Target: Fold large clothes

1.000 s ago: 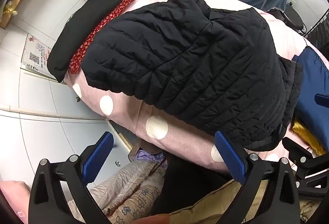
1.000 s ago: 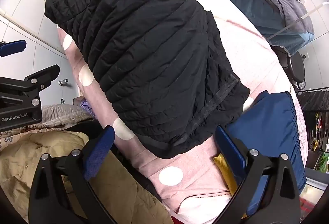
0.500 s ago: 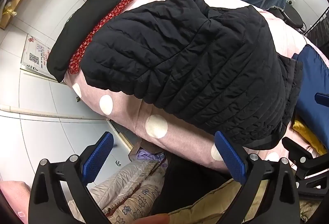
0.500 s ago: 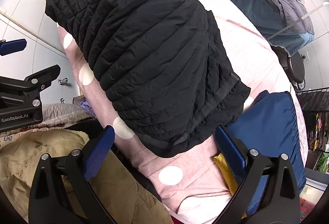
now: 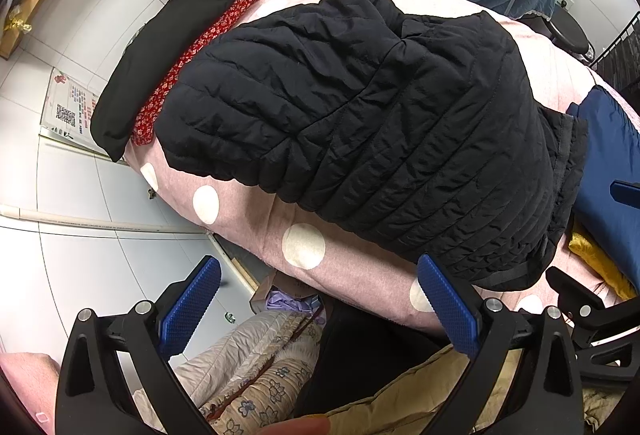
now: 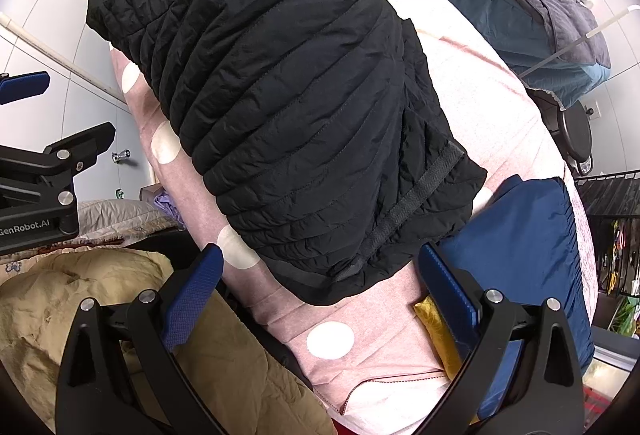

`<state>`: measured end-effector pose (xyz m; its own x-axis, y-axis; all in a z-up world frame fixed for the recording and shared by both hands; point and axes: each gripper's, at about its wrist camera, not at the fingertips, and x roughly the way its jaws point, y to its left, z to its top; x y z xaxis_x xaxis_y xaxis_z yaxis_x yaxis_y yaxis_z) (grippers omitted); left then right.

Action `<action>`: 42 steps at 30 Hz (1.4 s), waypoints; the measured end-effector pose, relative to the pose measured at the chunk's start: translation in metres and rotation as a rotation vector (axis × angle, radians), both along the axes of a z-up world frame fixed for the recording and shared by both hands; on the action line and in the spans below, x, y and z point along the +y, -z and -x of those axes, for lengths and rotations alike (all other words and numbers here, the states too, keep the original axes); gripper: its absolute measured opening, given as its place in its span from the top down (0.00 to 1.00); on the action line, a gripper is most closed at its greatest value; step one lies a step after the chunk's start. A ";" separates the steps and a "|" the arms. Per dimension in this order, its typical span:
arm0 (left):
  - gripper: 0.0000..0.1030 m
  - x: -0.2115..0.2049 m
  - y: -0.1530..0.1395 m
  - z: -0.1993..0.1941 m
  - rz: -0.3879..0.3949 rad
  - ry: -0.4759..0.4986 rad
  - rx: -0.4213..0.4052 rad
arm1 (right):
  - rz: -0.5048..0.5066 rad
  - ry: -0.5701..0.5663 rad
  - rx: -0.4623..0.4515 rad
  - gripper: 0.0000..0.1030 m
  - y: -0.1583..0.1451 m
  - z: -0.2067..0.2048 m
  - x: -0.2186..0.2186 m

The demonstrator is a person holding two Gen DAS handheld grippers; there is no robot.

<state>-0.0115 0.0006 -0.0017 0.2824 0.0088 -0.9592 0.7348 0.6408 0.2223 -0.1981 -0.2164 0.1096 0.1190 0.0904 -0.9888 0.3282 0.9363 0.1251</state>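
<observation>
A folded black jacket [image 5: 372,131] lies on the pink dotted bed [image 5: 304,247], beside a blue garment [image 6: 528,247]. The left gripper [image 5: 320,303] and right gripper [image 6: 320,287] hover near the jacket's edge, both wide apart and empty.

Left gripper [image 5: 320,299] and right gripper [image 6: 320,283] alike: black angular frames, silver screws, blue knurled finger pads [image 6: 192,295]; white "GenRobot.AI" lettering on the left.

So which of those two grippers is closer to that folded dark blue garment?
The right. The right gripper hangs open with one finger right at the blue garment. The left gripper is open over the bed's edge, with the black jacket between.
</observation>
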 end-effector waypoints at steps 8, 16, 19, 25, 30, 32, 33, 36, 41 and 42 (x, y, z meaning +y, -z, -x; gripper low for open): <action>0.06 0.000 0.000 0.001 -0.002 0.001 0.002 | 0.000 -0.001 0.003 0.06 0.003 0.000 0.001; 0.06 0.000 0.000 0.001 -0.004 0.001 0.002 | 0.000 0.000 0.005 0.06 0.003 0.000 0.001; 0.06 0.000 0.000 0.001 -0.003 0.001 0.003 | -0.001 0.000 0.004 0.06 0.003 0.001 0.000; 0.06 -0.001 0.000 0.001 -0.004 0.002 0.003 | -0.001 -0.001 0.005 0.06 0.003 0.000 0.000; 0.06 0.000 0.000 0.001 -0.004 0.002 0.004 | 0.000 0.000 0.005 0.06 0.003 0.000 0.000; 0.06 -0.001 0.000 0.001 -0.004 0.002 0.004 | -0.001 0.000 0.005 0.06 0.004 0.000 0.000; 0.06 0.000 0.000 0.001 -0.003 0.002 0.004 | -0.001 0.001 0.006 0.06 0.003 0.000 0.000; 0.06 -0.001 0.000 0.001 -0.002 0.002 0.003 | 0.000 0.000 0.005 0.06 0.003 0.000 0.000; 0.06 0.000 0.000 0.003 -0.006 0.002 0.002 | -0.001 0.001 0.006 0.06 0.003 0.000 0.000; 0.06 0.000 -0.001 0.002 -0.005 0.003 0.001 | -0.002 0.001 0.006 0.06 0.003 0.000 0.000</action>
